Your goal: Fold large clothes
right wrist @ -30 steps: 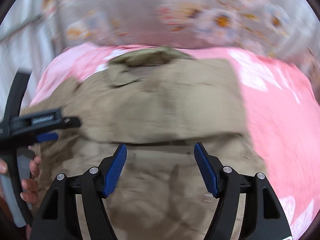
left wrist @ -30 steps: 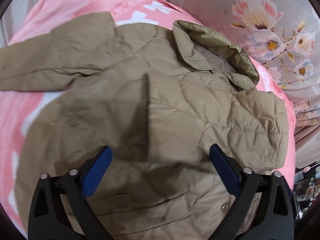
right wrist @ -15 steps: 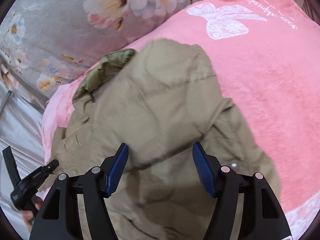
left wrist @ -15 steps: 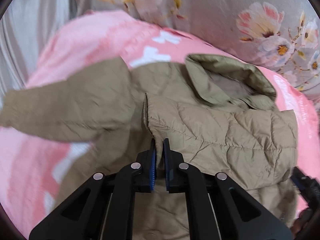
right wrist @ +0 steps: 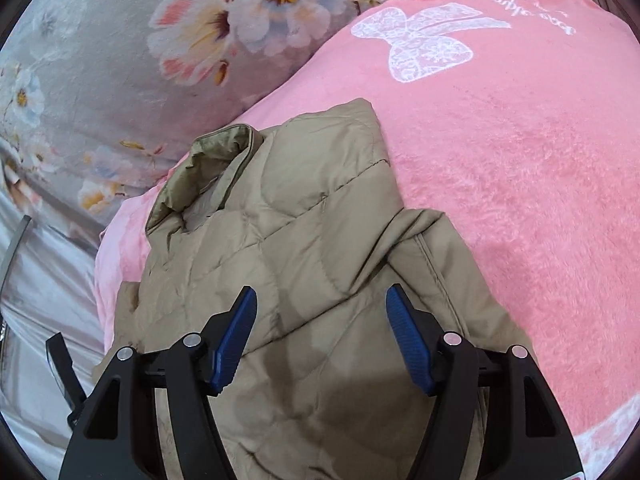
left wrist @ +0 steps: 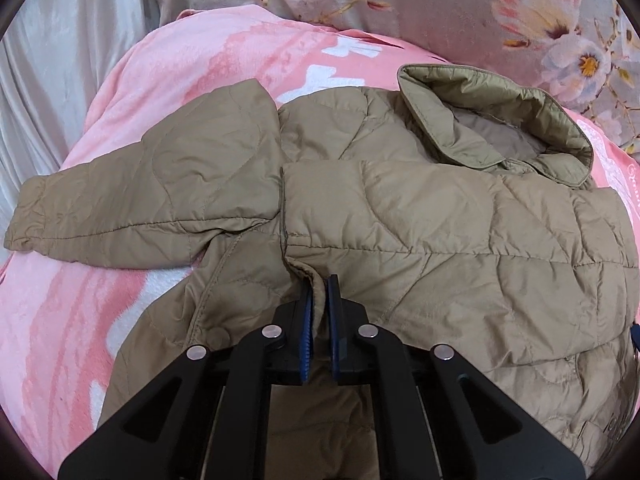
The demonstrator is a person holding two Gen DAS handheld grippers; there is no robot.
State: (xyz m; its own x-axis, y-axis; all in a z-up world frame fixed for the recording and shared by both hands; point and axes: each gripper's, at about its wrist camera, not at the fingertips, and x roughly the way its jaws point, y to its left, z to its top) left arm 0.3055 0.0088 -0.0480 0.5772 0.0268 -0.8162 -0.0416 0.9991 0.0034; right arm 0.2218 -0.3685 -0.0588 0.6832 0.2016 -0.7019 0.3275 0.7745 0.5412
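A tan quilted jacket [left wrist: 420,220] lies spread on a pink blanket [left wrist: 168,92], collar toward the far right, one sleeve [left wrist: 132,204] stretched out to the left. My left gripper [left wrist: 318,292] is shut on the jacket's front edge, a ridge of fabric pinched between its blue pads. In the right wrist view the same jacket [right wrist: 304,248] shows its right side folded over the body. My right gripper [right wrist: 322,320] hovers open just above that folded part, nothing between its fingers.
A grey floral pillow [right wrist: 120,60] lies behind the jacket, and pale grey sheet [left wrist: 60,52] to the left. The pink blanket [right wrist: 500,160] with a white bow print stretches to the right of the jacket. A bit of the left gripper's black frame [right wrist: 60,364] shows at the lower left.
My left gripper went from wide open to shut on the jacket's front edge. The right gripper swung round and came down over the jacket's folded right side, still open.
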